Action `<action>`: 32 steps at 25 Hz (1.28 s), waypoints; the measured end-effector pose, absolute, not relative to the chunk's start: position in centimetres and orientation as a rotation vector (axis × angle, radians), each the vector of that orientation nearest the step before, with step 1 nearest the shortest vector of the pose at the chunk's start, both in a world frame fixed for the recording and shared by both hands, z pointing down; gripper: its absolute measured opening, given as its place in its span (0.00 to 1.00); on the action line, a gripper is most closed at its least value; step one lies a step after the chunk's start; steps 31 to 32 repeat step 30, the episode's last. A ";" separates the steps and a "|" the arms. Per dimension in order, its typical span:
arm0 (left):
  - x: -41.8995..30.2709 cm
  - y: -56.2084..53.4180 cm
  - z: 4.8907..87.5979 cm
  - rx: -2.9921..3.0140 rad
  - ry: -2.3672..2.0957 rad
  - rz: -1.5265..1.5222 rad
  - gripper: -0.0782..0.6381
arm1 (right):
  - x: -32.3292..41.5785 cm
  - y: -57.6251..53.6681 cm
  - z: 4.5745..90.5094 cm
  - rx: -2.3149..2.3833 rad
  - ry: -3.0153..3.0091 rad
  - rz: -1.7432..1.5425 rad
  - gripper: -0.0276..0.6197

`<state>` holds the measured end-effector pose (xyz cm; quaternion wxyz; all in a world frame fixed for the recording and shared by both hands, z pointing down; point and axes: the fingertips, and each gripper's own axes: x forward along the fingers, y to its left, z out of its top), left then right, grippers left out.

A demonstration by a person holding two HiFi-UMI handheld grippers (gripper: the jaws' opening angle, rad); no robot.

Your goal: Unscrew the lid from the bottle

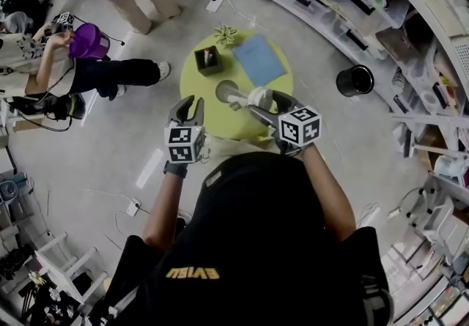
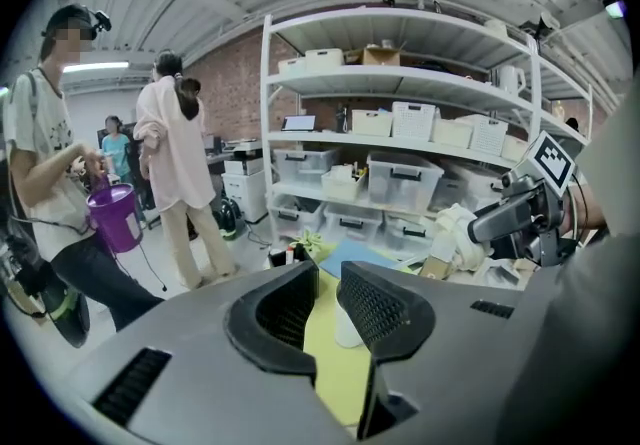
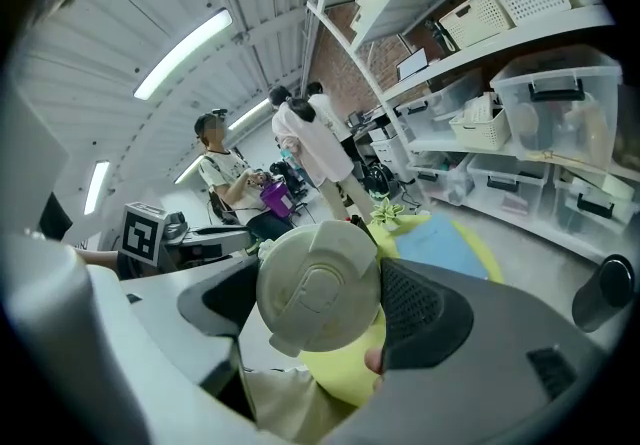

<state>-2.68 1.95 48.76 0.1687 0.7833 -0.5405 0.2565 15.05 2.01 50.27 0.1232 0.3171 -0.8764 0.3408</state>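
lid (image 3: 318,283) clamped in right tool (image 3: 322,305), left tool (image 2: 328,293) slightly apart, empty

The lid (image 3: 316,285) is a round, off-white cap with a flip-top flap moulded into its face and a small tab at its lower left edge. It is clamped by its rim between the jaws of the right gripper (image 3: 324,299), with its top face turned squarely toward that gripper's camera. It looks to be off the bottle (image 1: 228,93) and is held in the air just beside it. The bottle is a pale, whitish cylinder standing upright near the middle of the round yellow-green table (image 1: 220,125). From above its mouth shows as a grey circle (the left gripper view shows only its rounded lower part).
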 end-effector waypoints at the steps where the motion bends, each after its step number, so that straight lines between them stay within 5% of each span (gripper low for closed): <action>1: -2.6 2.0 48.7 2.227 -1.540 0.730 0.25 | 15.2 2.0 50.2 0.927 -2.558 1.001 0.63; 32: 1.2 2.1 47.9 2.301 -1.469 0.788 0.25 | 17.4 1.4 48.9 0.977 -2.592 1.003 0.63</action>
